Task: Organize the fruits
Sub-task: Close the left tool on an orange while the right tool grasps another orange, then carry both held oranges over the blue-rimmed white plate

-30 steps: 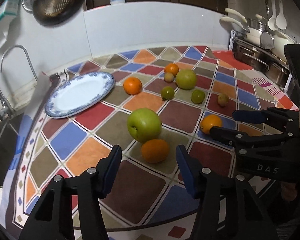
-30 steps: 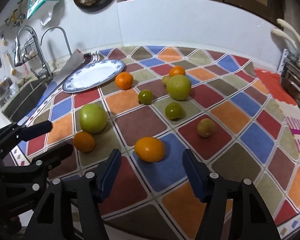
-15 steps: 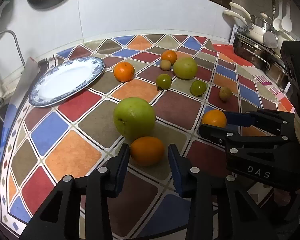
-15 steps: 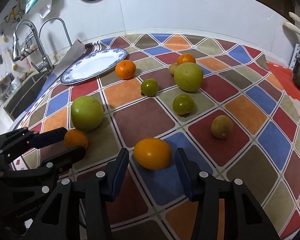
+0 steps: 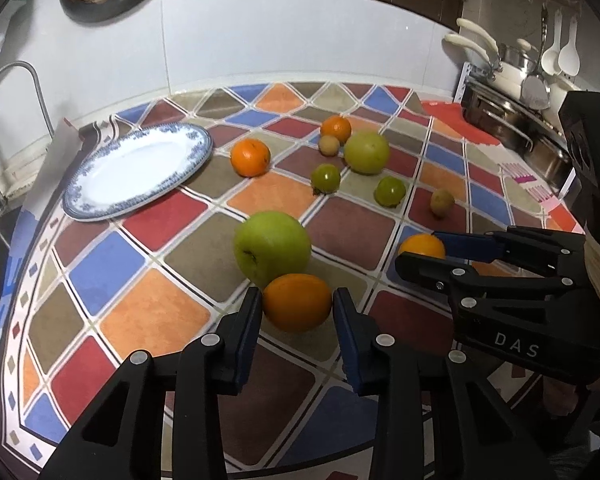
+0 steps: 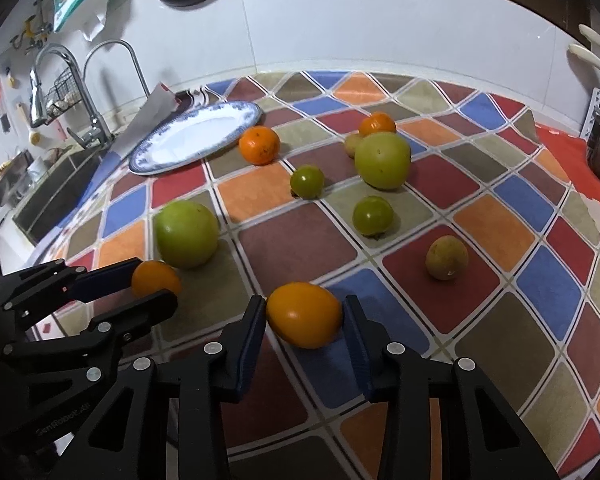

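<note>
My left gripper [image 5: 296,312] is shut on a small orange [image 5: 297,302] that sits on the checkered cloth just in front of a big green apple [image 5: 272,248]. My right gripper [image 6: 305,322] is shut on another orange [image 6: 305,315] on a blue tile. Each gripper shows in the other's view: the right one [image 5: 420,250] and the left one [image 6: 156,284]. The blue-rimmed white plate [image 5: 204,142] lies empty at the back left. Other oranges [image 5: 250,157], green fruits [image 5: 366,151] and small brownish fruits [image 5: 442,202] are scattered beyond.
A sink with taps [image 6: 56,80] lies left of the cloth. A steel rack with pans and utensils [image 5: 512,92] stands at the right. A white tiled wall [image 5: 300,32] closes the back. A folded paper [image 6: 152,108] leans behind the plate.
Both grippers moved forward and narrowed from wide open until the fingers touch their oranges. The fruits have not shifted on the cloth.
</note>
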Action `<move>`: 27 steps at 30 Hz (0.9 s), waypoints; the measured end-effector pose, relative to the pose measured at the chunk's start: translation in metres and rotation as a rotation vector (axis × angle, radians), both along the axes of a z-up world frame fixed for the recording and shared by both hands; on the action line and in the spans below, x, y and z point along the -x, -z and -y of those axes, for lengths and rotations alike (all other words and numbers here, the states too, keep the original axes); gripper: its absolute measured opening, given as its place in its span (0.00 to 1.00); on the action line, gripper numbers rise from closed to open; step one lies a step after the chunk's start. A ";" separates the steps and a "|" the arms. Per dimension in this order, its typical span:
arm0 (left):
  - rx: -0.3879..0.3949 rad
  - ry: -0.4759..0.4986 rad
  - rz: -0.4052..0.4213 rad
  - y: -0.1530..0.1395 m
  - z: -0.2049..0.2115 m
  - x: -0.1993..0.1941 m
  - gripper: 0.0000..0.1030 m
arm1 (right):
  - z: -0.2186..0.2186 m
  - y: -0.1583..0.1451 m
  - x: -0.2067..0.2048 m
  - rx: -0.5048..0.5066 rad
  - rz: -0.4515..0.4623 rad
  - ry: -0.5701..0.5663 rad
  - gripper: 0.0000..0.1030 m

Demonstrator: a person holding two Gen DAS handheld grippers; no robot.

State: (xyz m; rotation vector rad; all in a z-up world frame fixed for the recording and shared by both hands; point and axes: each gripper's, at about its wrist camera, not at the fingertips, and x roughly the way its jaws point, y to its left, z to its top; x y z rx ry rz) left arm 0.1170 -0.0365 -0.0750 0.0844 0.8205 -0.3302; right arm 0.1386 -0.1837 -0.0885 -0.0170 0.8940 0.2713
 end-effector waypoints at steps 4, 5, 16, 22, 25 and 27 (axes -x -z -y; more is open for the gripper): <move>0.007 -0.005 0.033 -0.014 -0.008 -0.001 0.35 | -0.008 -0.015 0.003 -0.004 0.027 -0.011 0.38; 0.007 -0.007 0.042 -0.017 -0.010 -0.002 0.35 | -0.011 -0.019 0.003 -0.005 0.037 -0.014 0.38; 0.000 -0.034 0.144 -0.055 -0.050 -0.021 0.35 | -0.049 -0.056 -0.010 -0.032 0.127 -0.059 0.38; -0.023 -0.051 0.184 -0.068 -0.079 -0.043 0.35 | -0.080 -0.071 -0.031 -0.027 0.171 -0.100 0.38; -0.038 -0.061 0.195 -0.072 -0.091 -0.058 0.35 | -0.095 -0.077 -0.048 -0.025 0.192 -0.119 0.38; -0.047 -0.071 0.194 -0.073 -0.101 -0.070 0.35 | -0.105 -0.081 -0.060 -0.019 0.204 -0.129 0.38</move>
